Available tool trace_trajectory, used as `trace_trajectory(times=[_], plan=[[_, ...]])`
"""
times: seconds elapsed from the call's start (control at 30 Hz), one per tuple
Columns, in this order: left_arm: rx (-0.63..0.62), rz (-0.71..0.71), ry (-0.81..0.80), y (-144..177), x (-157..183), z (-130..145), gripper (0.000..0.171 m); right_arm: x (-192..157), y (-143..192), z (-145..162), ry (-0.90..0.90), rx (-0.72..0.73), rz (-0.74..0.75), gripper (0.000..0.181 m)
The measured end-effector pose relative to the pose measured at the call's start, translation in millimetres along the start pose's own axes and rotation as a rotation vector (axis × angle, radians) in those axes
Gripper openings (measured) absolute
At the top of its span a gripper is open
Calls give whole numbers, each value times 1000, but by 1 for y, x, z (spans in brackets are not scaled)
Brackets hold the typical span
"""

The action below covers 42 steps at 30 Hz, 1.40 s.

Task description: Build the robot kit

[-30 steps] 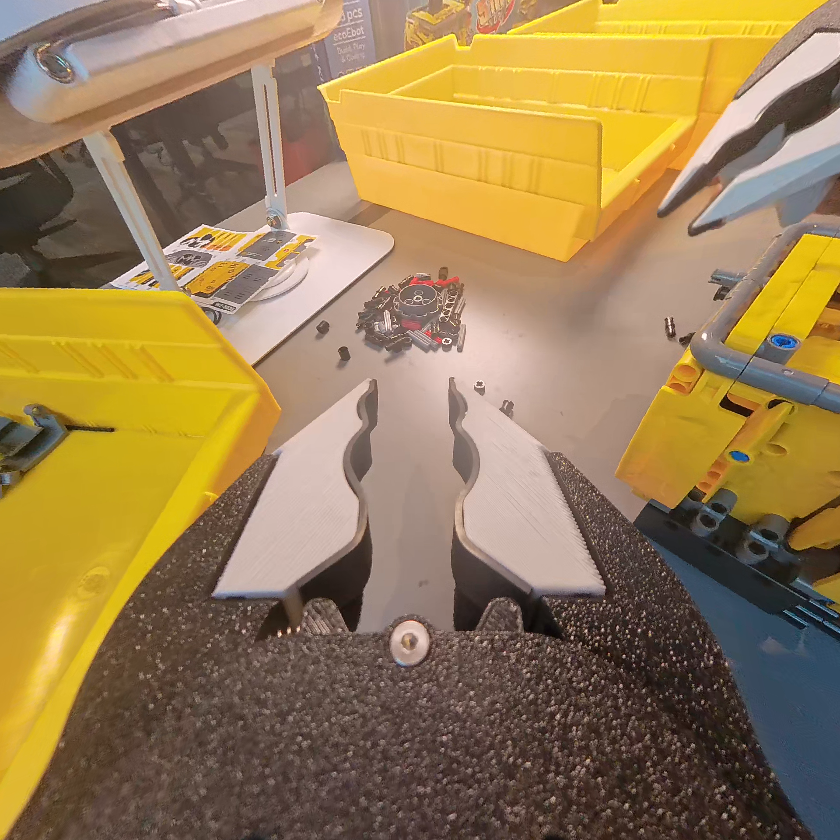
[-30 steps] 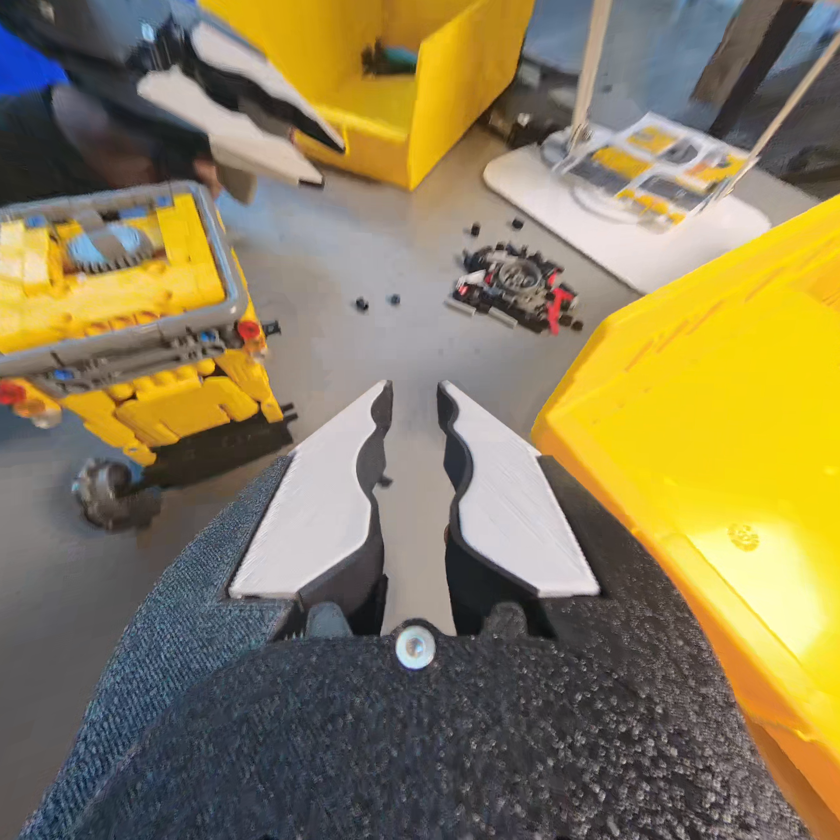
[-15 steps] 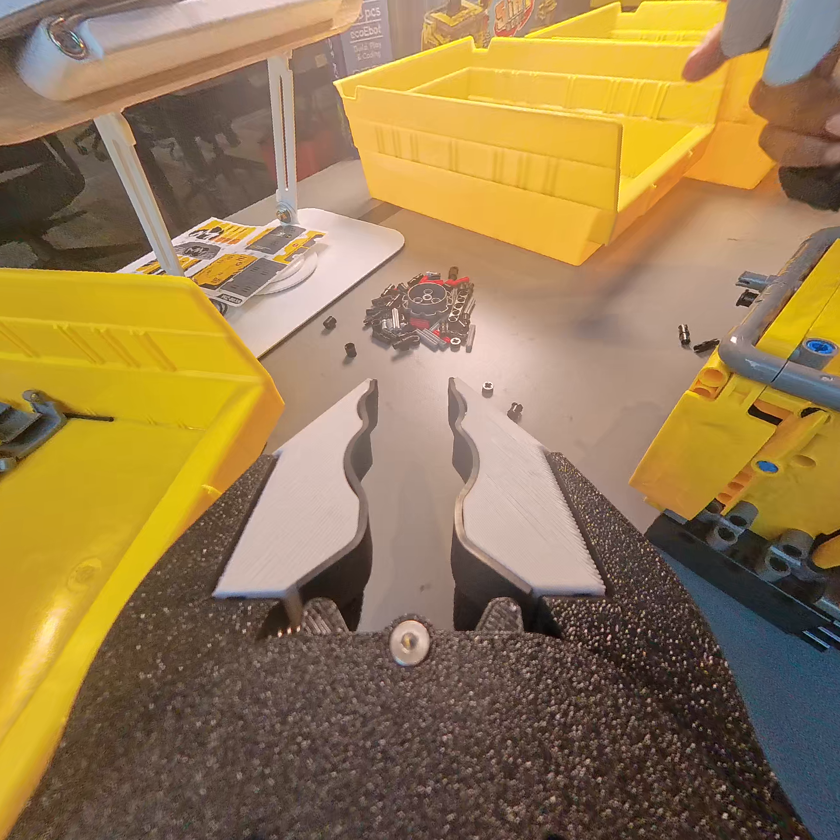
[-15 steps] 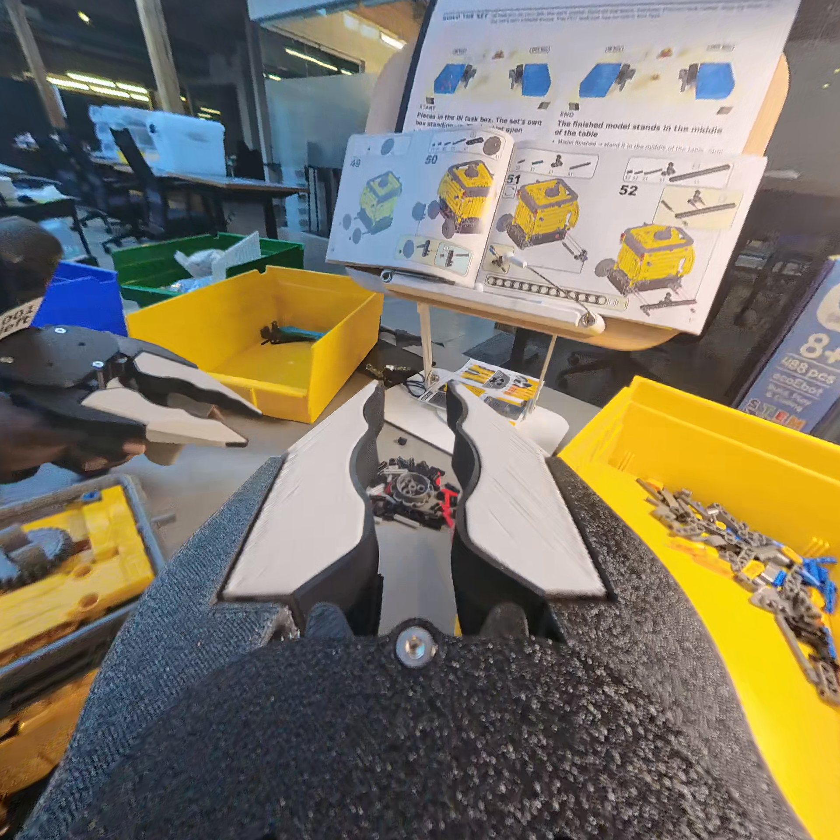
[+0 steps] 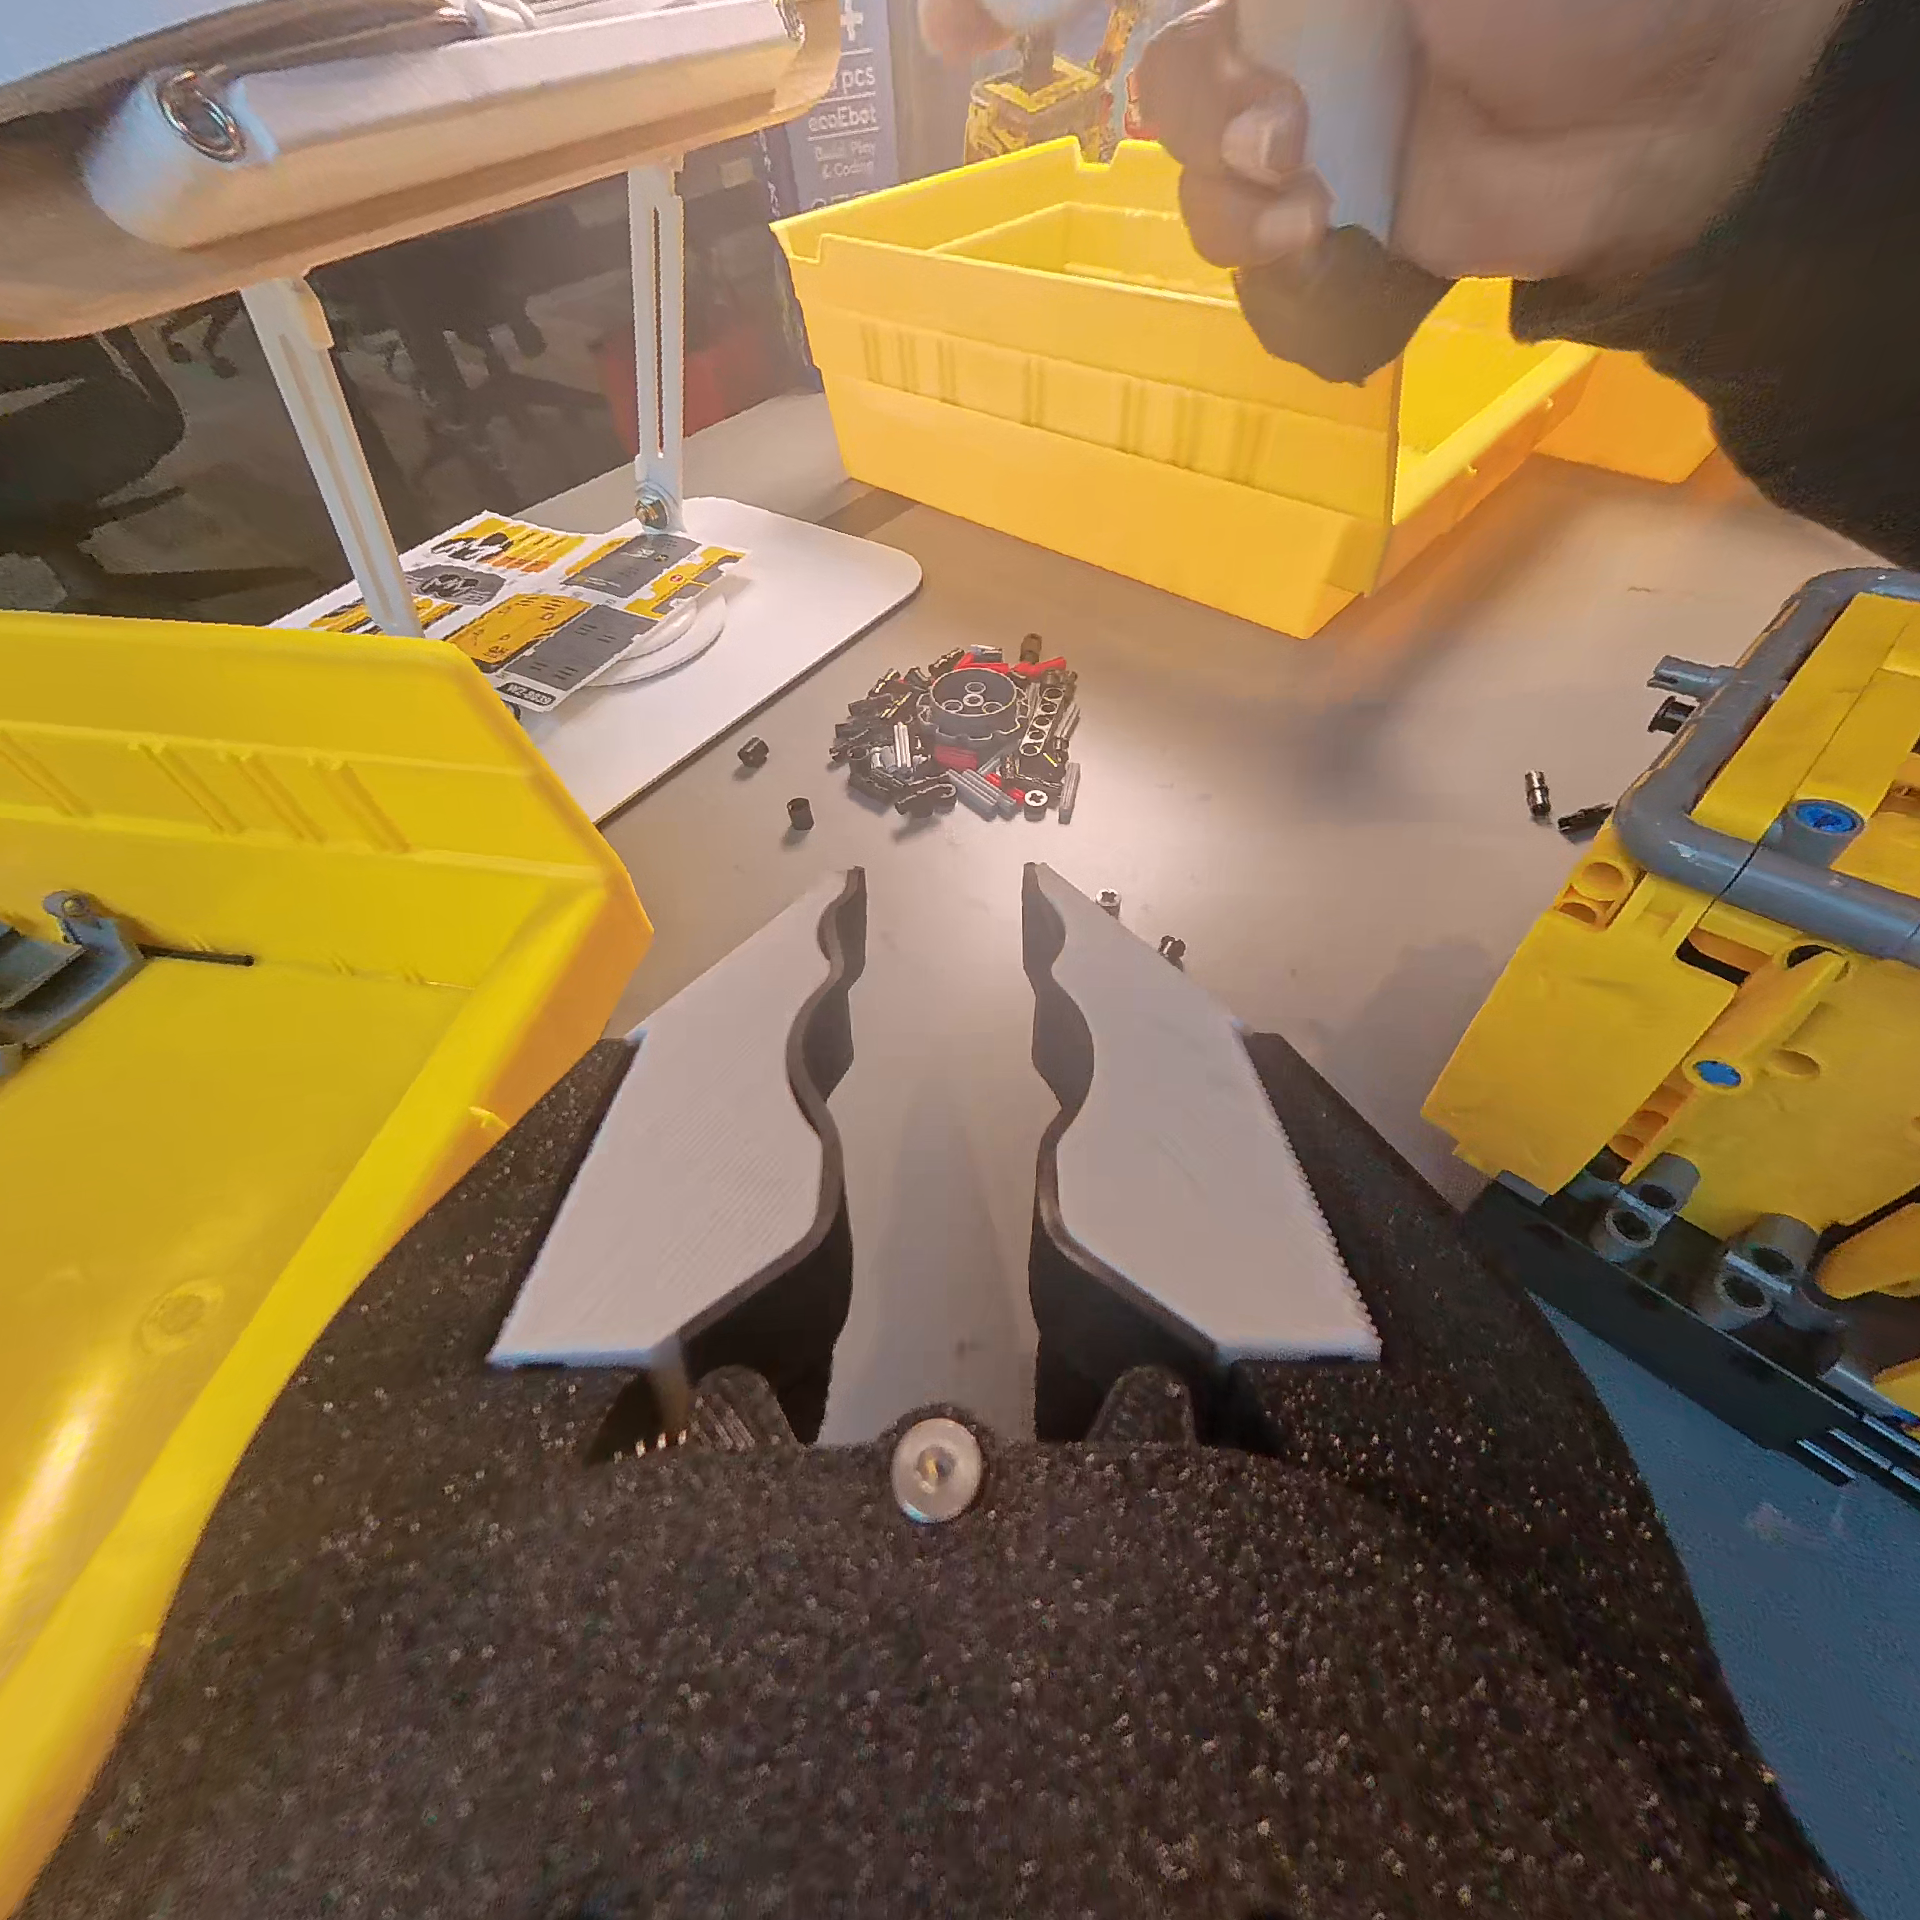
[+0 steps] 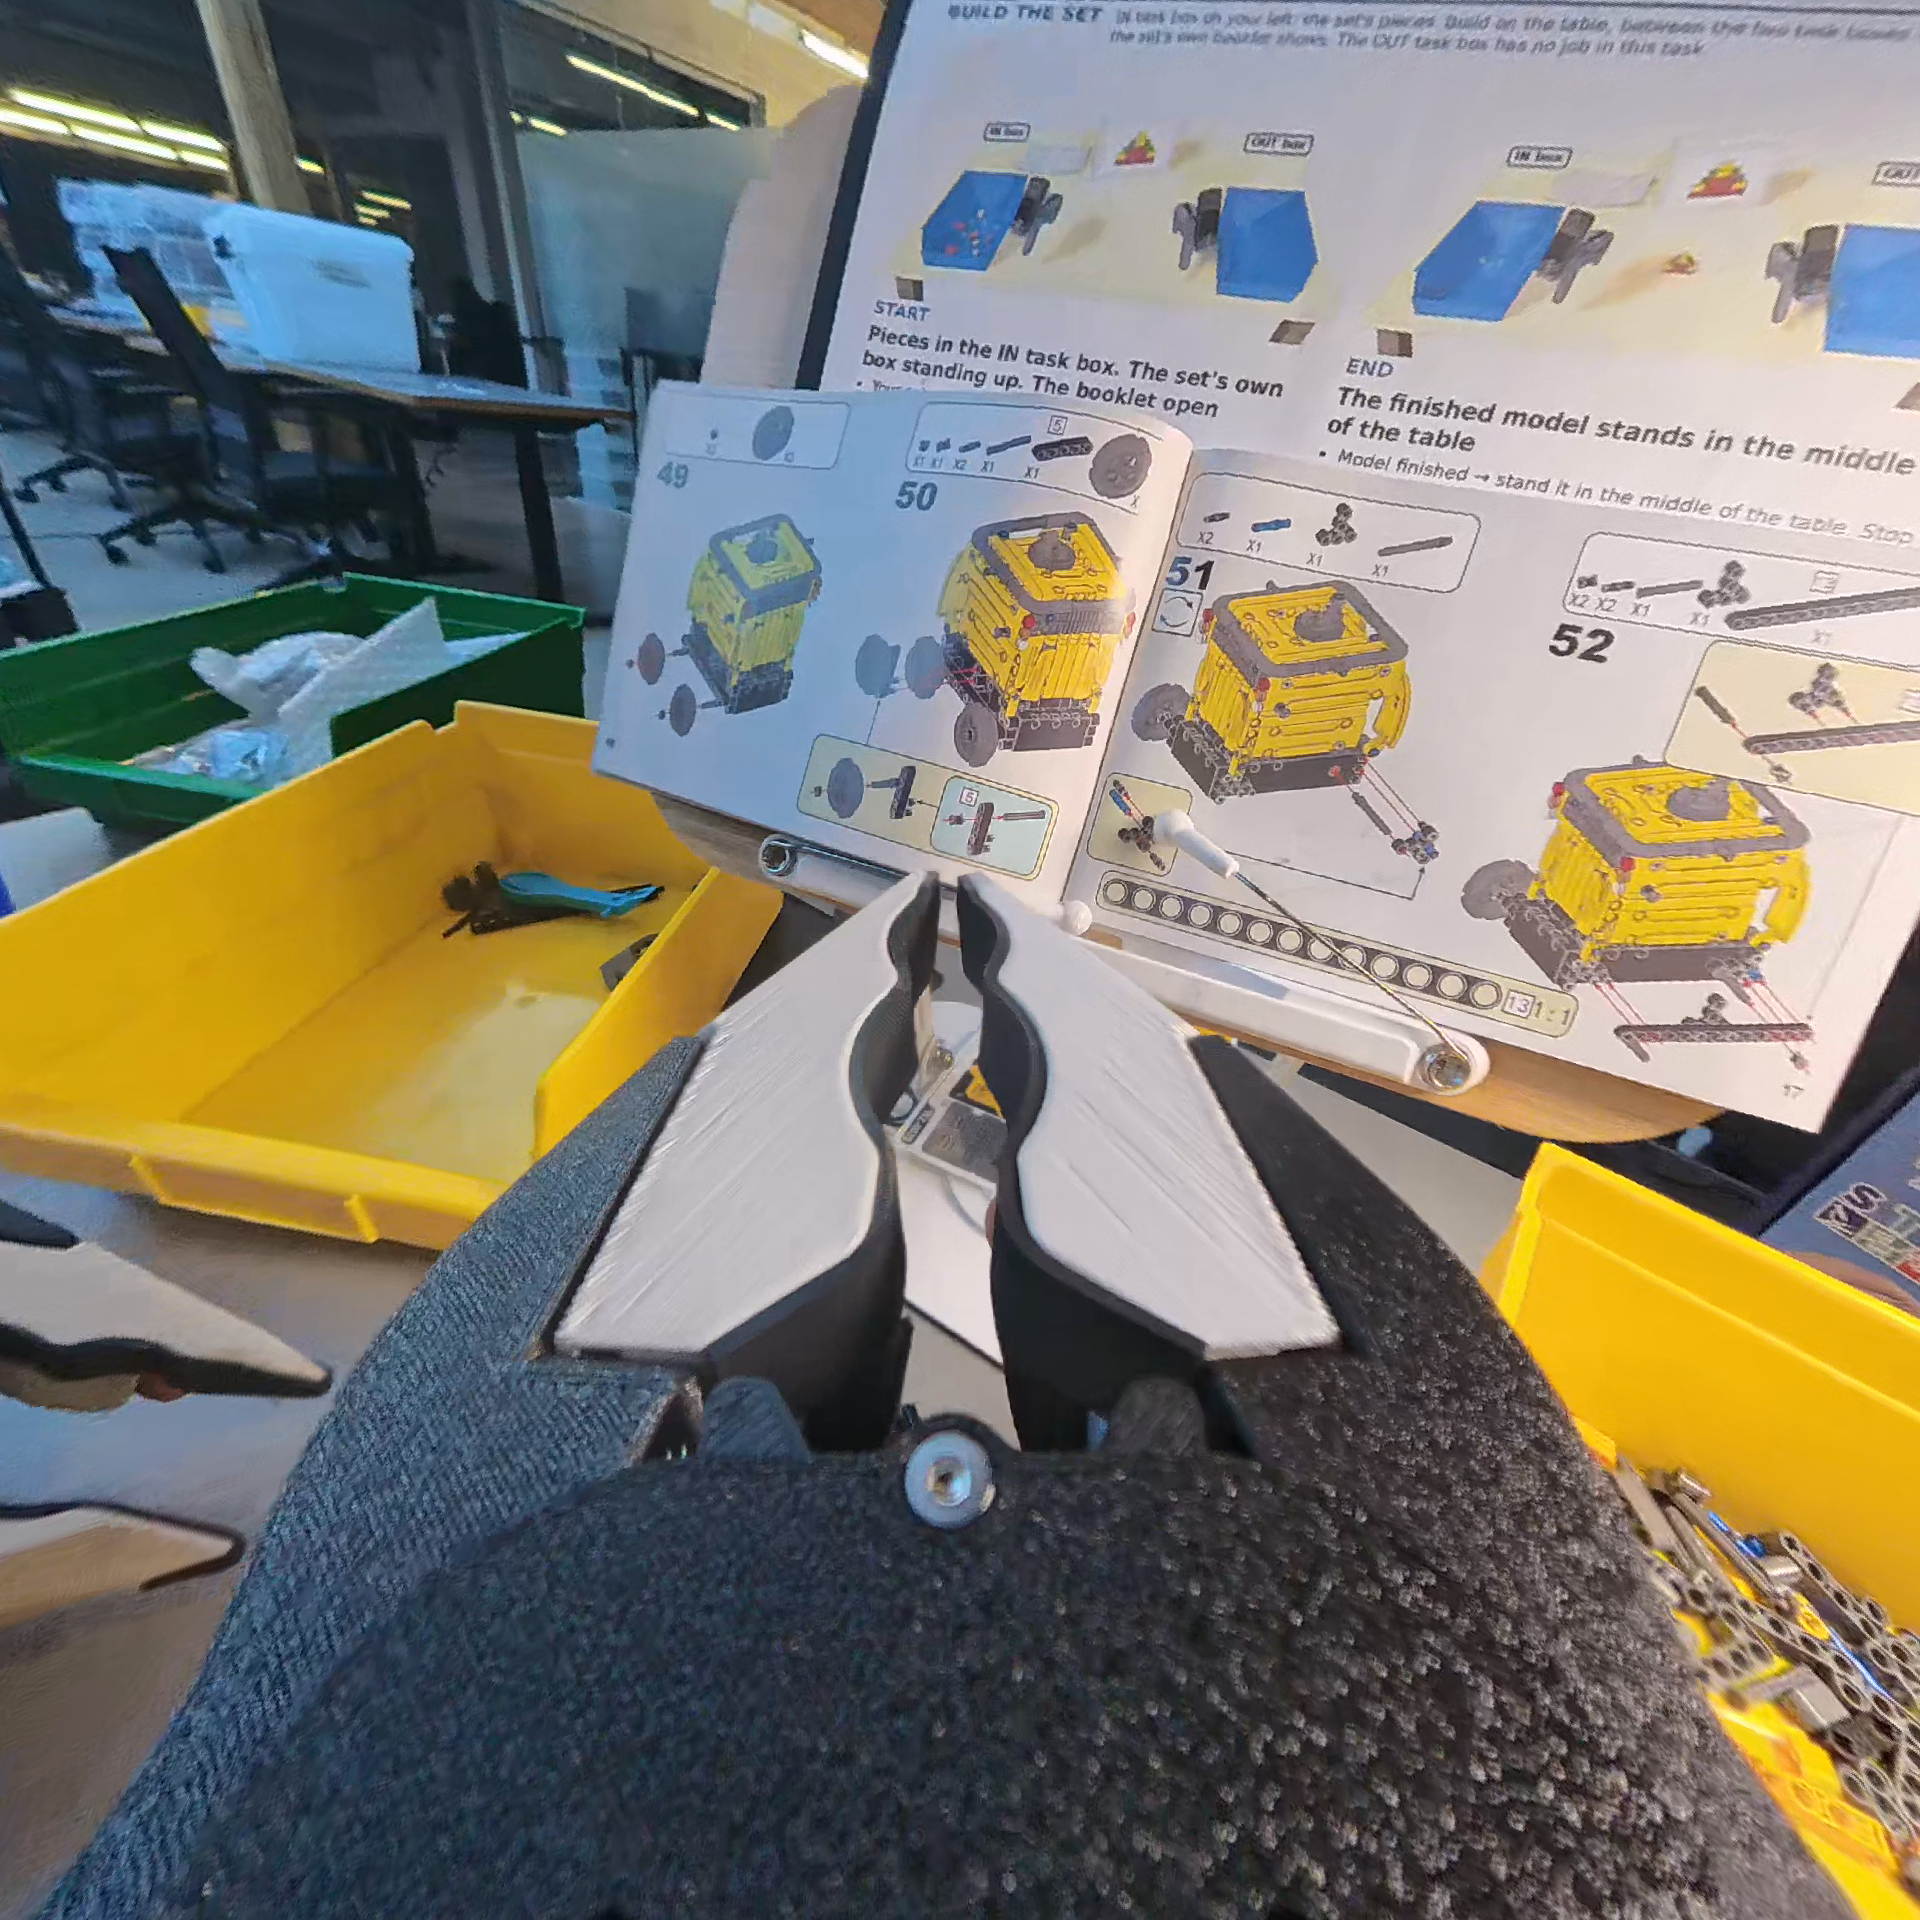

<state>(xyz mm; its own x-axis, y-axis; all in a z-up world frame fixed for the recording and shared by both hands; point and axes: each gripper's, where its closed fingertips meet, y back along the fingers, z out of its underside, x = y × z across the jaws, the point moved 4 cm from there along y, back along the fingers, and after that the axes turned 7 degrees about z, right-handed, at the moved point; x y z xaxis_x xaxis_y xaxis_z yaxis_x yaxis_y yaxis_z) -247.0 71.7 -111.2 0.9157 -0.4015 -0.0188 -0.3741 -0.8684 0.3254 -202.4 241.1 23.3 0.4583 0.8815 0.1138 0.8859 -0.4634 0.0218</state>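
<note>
Presently the left gripper (image 5: 940,899) hovers low over the table (image 5: 1299,831), jaws spread and empty, aimed at a pile of small dark parts (image 5: 961,743) at 12 o'clock. The yellow block model (image 5: 1683,1029) sits at 3 o'clock, upright, no long axis evident (judged rigid but press-fit; grip the lower body, not the grey top frame). The right gripper (image 6: 945,899), jaws nearly closed on nothing, points at the open booklet (image 6: 1195,707).
</note>
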Motion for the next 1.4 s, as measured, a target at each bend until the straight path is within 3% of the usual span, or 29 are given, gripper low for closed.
trace_trajectory(times=[0.23,0.73,0.97,1.4], plan=[[-6,26,-7,-2,5,0,28,5,-15,11,-26,-12,24,0],[7,8,-6,-1,1,-1,27,5,-10,12,-42,4,10,4],[26,-9,-8,1,-1,-3,27,5,10,6,-45,28,-8,6],[170,-98,-39,16,-10,-22,33,14,45,-1,-40,45,-24,8]])
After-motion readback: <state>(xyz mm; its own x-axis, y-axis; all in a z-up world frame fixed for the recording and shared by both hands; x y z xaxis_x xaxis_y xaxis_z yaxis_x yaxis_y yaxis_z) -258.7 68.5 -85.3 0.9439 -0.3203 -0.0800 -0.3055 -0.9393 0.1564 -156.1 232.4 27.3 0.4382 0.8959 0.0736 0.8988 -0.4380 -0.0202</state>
